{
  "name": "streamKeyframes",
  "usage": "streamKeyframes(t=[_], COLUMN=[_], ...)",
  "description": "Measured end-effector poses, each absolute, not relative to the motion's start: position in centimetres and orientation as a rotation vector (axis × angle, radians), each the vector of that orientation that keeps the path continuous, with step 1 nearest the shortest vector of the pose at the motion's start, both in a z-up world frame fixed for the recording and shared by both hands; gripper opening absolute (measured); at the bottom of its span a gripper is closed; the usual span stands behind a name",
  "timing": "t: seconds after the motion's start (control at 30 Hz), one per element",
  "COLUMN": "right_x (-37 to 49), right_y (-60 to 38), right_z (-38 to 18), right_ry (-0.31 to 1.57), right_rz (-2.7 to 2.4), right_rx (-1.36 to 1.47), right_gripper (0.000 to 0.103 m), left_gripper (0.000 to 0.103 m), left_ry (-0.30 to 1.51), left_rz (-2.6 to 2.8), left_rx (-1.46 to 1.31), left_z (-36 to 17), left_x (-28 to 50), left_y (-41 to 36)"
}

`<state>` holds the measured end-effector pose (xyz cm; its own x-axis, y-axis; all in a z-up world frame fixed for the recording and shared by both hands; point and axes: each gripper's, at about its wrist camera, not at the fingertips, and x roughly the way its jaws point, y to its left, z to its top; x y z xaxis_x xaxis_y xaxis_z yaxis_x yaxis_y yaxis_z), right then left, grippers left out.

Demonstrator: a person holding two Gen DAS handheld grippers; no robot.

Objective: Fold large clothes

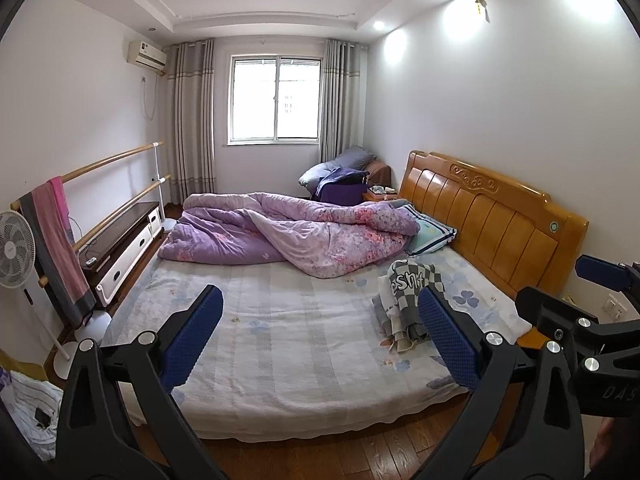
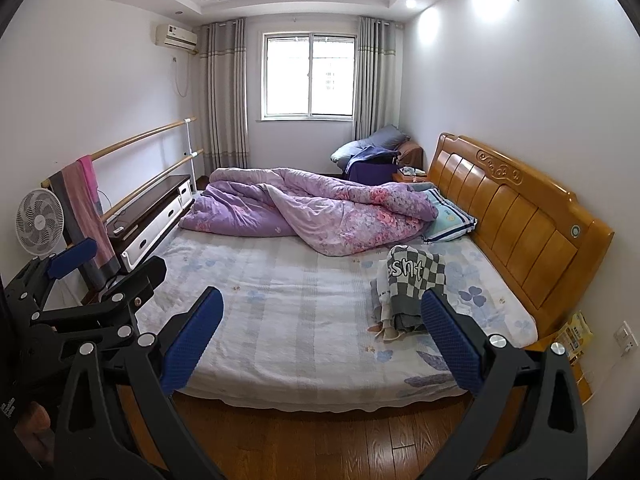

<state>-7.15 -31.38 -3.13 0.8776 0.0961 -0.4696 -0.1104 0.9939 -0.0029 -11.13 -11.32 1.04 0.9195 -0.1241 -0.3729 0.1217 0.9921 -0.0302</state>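
A small pile of clothes point(image 1: 408, 300) point(image 2: 408, 284) lies on the right side of the bed near the headboard. On top is a grey-and-white checkered garment with letters. My left gripper point(image 1: 320, 320) is open above the near edge of the bed, nothing between its blue pads, well short of the pile. My right gripper point(image 2: 322, 324) is open too, beside the left one and empty. In each wrist view the other gripper shows at the frame's edge: the right gripper point(image 1: 560, 296), the left gripper point(image 2: 112, 264).
The bed point(image 1: 280, 344) has a pale floral sheet. A crumpled purple quilt point(image 1: 288, 236) and a pillow point(image 1: 432, 232) lie at its far side. A wooden headboard point(image 1: 492, 216) stands right, a TV cabinet point(image 1: 124, 240), towel rail and fan point(image 1: 14, 248) left. Wooden floor point(image 2: 320, 440) is below.
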Motion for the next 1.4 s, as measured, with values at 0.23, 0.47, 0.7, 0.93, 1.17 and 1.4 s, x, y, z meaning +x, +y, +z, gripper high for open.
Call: streamKeyframes(t=[0.23,0.47,0.7,0.93,1.17,1.4], right_x=[-8.3,-8.4,-8.7,-8.8,-9.0,-9.0], right_y=[-30.2,-29.7,-29.6,-29.5,-29.5,-29.6], right_z=[-2.7,-2.7,-2.7,-2.8,-3.0,-3.1], right_ry=[0.466,0.462,0.459,0.458,0.463,0.464], right_rz=[0.092,0.083,0.079,0.075,0.075,0.073], right_rx=[-0.028,-0.028,-0.030,-0.032,-0.029,-0.031], right_gripper=[0.095,0.095,0.095,0.095,0.095,0.095], left_gripper=[0.098,0.098,0.098,0.098,0.098,0.098], left_ry=[0.367,0.362,0.359,0.363,0.367,0.370], left_rz=[-0.135,-0.134,-0.136,-0.136,-0.136,-0.136], left_rx=[0.006,0.011,0.011,0.007,0.008,0.004], left_z=[2.1,2.6,2.7,2.8,2.7,2.7], left_x=[-12.6,-13.2,-13.2,-13.3,-13.0,-12.8], left_y=[-9.8,-9.7,-9.4,-9.3,-9.5,-9.4])
